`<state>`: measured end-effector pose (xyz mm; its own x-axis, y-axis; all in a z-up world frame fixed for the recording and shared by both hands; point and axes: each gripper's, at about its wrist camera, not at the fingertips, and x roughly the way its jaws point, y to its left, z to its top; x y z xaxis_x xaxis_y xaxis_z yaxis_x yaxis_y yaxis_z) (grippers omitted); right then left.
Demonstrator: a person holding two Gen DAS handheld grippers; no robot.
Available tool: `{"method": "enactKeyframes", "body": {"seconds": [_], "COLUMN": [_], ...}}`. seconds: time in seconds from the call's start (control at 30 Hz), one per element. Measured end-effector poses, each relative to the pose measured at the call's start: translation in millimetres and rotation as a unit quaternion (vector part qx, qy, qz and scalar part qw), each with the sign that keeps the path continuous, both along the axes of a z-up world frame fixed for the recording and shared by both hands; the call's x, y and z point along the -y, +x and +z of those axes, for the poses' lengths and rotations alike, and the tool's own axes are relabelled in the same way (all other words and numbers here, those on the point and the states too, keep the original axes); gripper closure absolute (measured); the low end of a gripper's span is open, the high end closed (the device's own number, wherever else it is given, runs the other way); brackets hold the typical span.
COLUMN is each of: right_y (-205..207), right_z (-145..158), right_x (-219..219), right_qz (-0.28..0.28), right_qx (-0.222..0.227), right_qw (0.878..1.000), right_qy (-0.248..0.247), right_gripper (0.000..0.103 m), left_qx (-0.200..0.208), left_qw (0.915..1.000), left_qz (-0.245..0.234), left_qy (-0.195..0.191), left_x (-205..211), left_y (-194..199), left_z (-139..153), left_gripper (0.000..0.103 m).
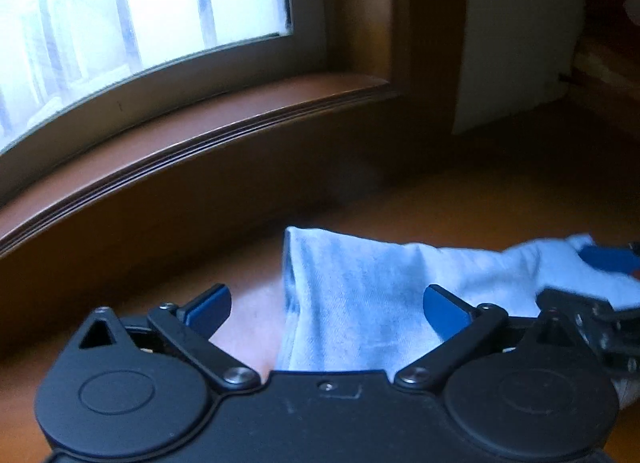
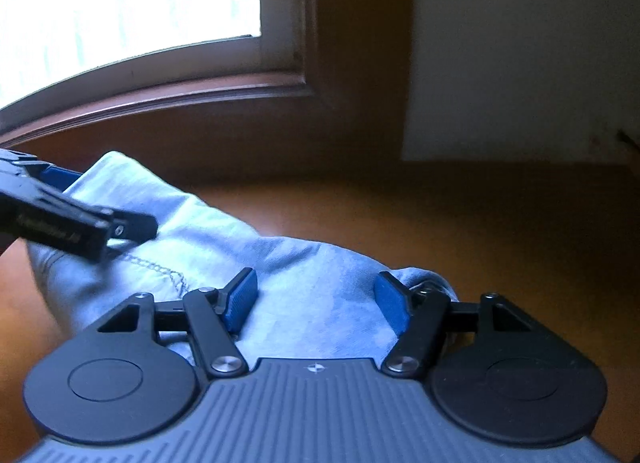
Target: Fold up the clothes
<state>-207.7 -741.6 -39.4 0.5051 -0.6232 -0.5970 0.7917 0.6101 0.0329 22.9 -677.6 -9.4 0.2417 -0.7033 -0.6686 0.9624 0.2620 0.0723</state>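
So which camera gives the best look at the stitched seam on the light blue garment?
The right wrist view. The stitched seam runs in plain sight across the light blue garment, just left of the right gripper. The left wrist view shows the garment's cloth, but no stitching can be made out there.

1. 1 light blue garment (image 1: 360, 303), lying crumpled on the worktop (image 1: 480, 203) below the window (image 1: 140, 11).
2. 2 tools over that garment: the left tool (image 1: 326, 305) and the right tool (image 2: 316, 301).
3. 4 blue pads, 2 on each tool.
4. 1 window, behind the garment.
5. 1 wooden sill (image 1: 200, 123), just under the window.
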Motion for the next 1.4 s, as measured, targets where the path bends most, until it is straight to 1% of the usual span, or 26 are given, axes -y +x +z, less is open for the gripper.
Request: {"method": "enactKeyframes", "body": {"seconds": [0.07,0.13,0.2,0.27,0.3,0.37,0.43,0.47,0.53,0.6,0.67,0.73,0.8,0.87,0.93,0.97,1.0,1.07,1.13,1.2,1.27,1.33,1.37,1.4], "right_y": [-11.5,-26.7,-41.7,-54.1,-59.0,-61.9,-61.6,-61.3,-69.4,-75.3,-75.5,-73.3,-76.7,-85.9,-96.3,-99.6,-102.5,-102.5,-99.3,-92.0,-81.2,-72.1,-68.0,-64.2], "right_z": [4.3,11.4,21.8,31.7,34.9,32.1,20.5,14.3,8.5,3.9,2.1,3.8,9.8,20.8,31.6,33.2,34.3,34.1,31.6,24.5,15.2,4.7,2.3,0.5], "right_x": [-18.8,-36.9,-52.8,-67.5,-71.9,-69.3,-60.3,-55.5,-50.9,-54.1,-65.7,-76.4,-81.7,-84.0,-83.2,-77.9,-71.9,-57.6,-42.0,-26.2,-14.8,-14.4,-18.7,-24.1], "right_qz": [-0.009,-0.007,0.0,-0.002,0.0,0.02,0.033,0.039,0.027,0.022,0.022,0.031,0.037,0.04,0.04,0.042,0.044,0.045,0.057,0.081,0.104,0.11,0.112,0.113], "right_qx": [0.001,0.011,0.027,0.034,0.037,0.03,0.024,0.021,0.06,0.091,0.1,0.094,0.096,0.107,0.115,0.118,0.121,0.124,0.139,0.151,0.14,0.114,0.104,0.094], "right_qw": [1.0,1.0,1.0,0.998,0.997,0.997,0.998,0.999,0.997,0.992,0.991,0.992,0.993,0.993,0.993,0.992,0.992,0.991,0.988,0.983,0.979,0.979,0.981,0.983], "right_qy": [0.011,0.012,-0.009,-0.049,-0.066,-0.071,-0.04,-0.023,0.035,0.079,0.086,0.076,0.063,0.037,0.007,-0.001,-0.007,0.003,0.029,0.068,0.104,0.126,0.121,0.114], "right_gripper": [0.033,0.033,0.035,0.035,0.034,0.033,0.033,0.033,0.034,0.034,0.034,0.033,0.033,0.029,0.005,0.003,0.003,0.003,0.003,0.003,0.004,0.005,0.005,0.006], "left_qx": [-0.012,-0.024,-0.02,-0.012,-0.016,-0.029,-0.015,-0.016,-0.019,-0.014,-0.005,-0.007,-0.033,-0.065,-0.104,-0.122,-0.143,-0.196,-0.225,-0.25,-0.271,-0.295,-0.301,-0.295], "left_qw": [0.9997,0.999,0.9986,0.9992,0.9994,0.9993,0.9992,0.9992,0.9993,0.9994,0.9994,0.9996,0.9993,0.9975,0.9934,0.9908,0.9876,0.9786,0.9728,0.9672,0.9617,0.9548,0.9529,0.9549], "left_qz": [-0.006,-0.017,-0.027,-0.026,-0.025,-0.024,-0.015,-0.015,-0.014,-0.016,-0.022,-0.014,0.007,0.027,0.047,0.055,0.058,0.054,0.047,0.043,0.038,0.034,0.035,0.032], "left_qy": [-0.019,-0.034,-0.04,-0.029,-0.021,0.0,0.033,0.033,0.029,0.026,0.026,0.025,0.016,0.0,-0.015,-0.021,-0.027,-0.032,-0.027,-0.018,-0.007,-0.004,-0.002,-0.001], "left_x": [-17.5,-31.8,-38.4,-35.9,-32.1,-21.1,-4.8,1.9,15.2,22.6,24.7,18.4,-3.4,-32.5,-65.3,-78.0,-89.4,-108.0,-107.8,-102.7,-94.4,-92.9,-90.3,-91.8], "left_y": [-8.5,-17.3,-29.4,-39.3,-41.6,-45.1,-48.3,-47.8,-46.4,-48.1,-52.1,-51.2,-43.0,-32.3,-22.3,-18.9,-16.1,-10.6,-9.2,-8.3,-8.3,-9.6,-10.0,-12.3], "left_z": [15.6,29.5,36.1,31.5,26.2,11.0,-8.2,-13.6,-23.6,-23.3,-20.3,-14.6,-5.8,3.5,11.3,14.3,15.7,13.8,3.6,-9.2,-23.7,-34.3,-37.4,-36.1], "left_gripper": [0.001,0.001,0.001,0.001,0.001,0.001,0.0,0.0,0.0,0.0,0.0,0.0,0.0,0.0,0.0,0.0,0.0,0.0,0.0,0.0,0.0,0.0,0.001,0.001]}}
